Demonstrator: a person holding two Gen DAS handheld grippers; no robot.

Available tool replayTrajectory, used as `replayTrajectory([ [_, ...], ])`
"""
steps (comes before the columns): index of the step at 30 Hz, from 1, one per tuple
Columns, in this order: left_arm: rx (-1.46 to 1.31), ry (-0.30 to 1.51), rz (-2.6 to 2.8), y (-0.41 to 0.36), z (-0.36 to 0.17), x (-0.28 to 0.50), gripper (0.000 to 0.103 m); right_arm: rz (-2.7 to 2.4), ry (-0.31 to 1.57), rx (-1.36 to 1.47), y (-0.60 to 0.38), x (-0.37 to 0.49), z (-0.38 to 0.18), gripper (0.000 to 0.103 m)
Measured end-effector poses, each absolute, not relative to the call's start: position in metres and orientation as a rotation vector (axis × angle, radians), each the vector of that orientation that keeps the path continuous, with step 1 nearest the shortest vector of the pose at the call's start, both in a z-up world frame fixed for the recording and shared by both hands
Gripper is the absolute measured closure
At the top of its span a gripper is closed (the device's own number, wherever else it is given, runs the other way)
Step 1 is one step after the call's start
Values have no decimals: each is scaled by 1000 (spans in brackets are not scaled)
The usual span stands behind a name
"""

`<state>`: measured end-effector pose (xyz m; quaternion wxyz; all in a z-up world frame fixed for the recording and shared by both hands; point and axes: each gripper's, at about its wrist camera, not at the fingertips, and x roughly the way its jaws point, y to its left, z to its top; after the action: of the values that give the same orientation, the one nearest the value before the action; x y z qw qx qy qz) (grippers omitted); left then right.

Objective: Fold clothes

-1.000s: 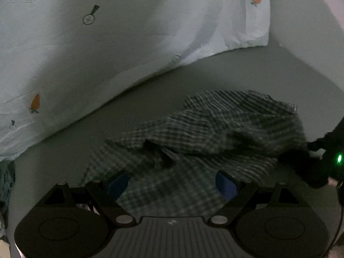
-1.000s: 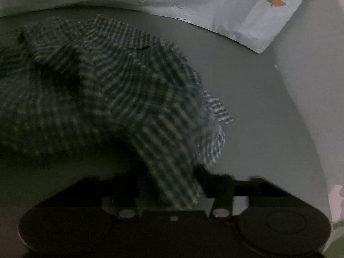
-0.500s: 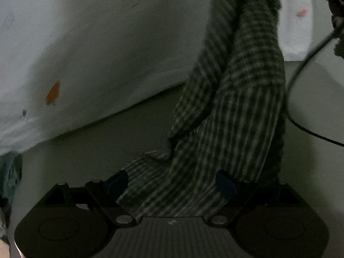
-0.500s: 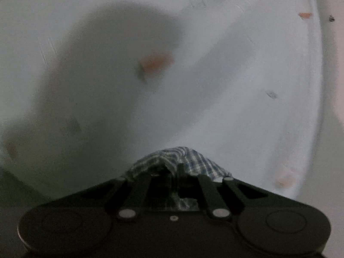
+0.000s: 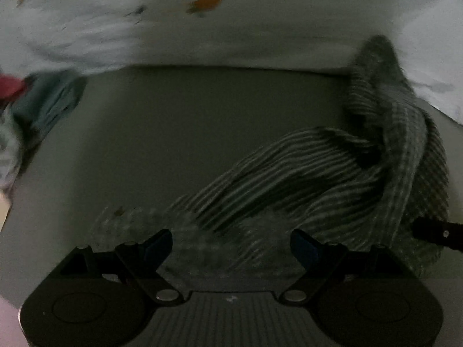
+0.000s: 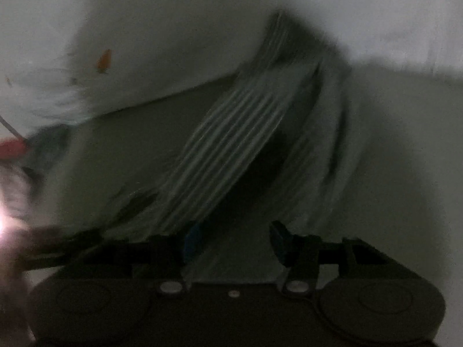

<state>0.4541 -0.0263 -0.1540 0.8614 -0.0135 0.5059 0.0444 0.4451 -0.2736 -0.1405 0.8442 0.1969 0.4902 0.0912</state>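
Observation:
A dark green checked garment (image 5: 332, 179) lies bunched on the grey table, heaped at the right of the left wrist view, with a thin edge reaching between my fingers. My left gripper (image 5: 231, 241) is open just above that edge, its blue pads apart. In the right wrist view the same garment (image 6: 240, 133) is a blurred sloping streak in front of my right gripper (image 6: 235, 238), which is open with cloth passing between its fingers. The scene is dim and motion-blurred.
A white sheet with small orange carrot prints (image 5: 207, 0) rises behind the grey table (image 5: 188, 133). A teal cloth and something red (image 5: 40, 101) lie at the far left. A dark part of the other gripper (image 5: 434, 232) shows at the right edge.
The right gripper, which held the garment high half a second ago, has opened and let it go. The garment has dropped from hanging to a heap on the table. Both cameras swung left.

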Motion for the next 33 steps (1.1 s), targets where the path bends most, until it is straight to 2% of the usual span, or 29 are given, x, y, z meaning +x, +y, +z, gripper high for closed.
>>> replayTrajectory([
  [1,-40,1058,100,-21,-152,450,14,230,1029,471,-267,445,-142,24],
  [3,-69,1041,112,-12,-147,440,14,283,1026,531,-251,447,-145,18],
  [5,-93,1014,127,-10,-139,428,14,283,1059,501,-228,455,-152,19],
  [6,-102,1000,134,-9,-135,424,14,267,1080,470,-217,460,-159,25],
  [8,-116,962,156,-10,-126,408,14,250,1099,423,-203,463,-168,59],
  [9,-123,942,169,-11,-121,400,14,251,1099,405,-198,461,-170,95],
  [10,-129,931,174,-8,-117,395,14,247,1069,402,-201,453,-164,102],
  [15,-138,884,196,-6,-101,353,15,184,846,362,-268,397,-95,102],
  [21,-219,913,219,6,-103,319,15,-210,583,85,-421,339,15,102],
  [23,-209,942,223,3,-113,315,16,-398,541,-13,-474,334,32,99],
  [24,-188,958,223,1,-118,315,16,-479,543,-49,-496,333,35,94],
  [26,-126,990,221,-3,-128,318,16,-610,594,-128,-514,331,22,79],
  [27,-86,1002,215,-7,-133,319,16,-674,620,-169,-522,330,15,63],
  [28,-41,1006,201,-12,-136,319,16,-714,633,-174,-521,324,6,55],
  [30,65,1006,165,-23,-141,320,16,-706,668,-114,-515,300,-16,48],
  [33,168,1004,110,-29,-145,325,16,-596,790,42,-471,274,-64,46],
])
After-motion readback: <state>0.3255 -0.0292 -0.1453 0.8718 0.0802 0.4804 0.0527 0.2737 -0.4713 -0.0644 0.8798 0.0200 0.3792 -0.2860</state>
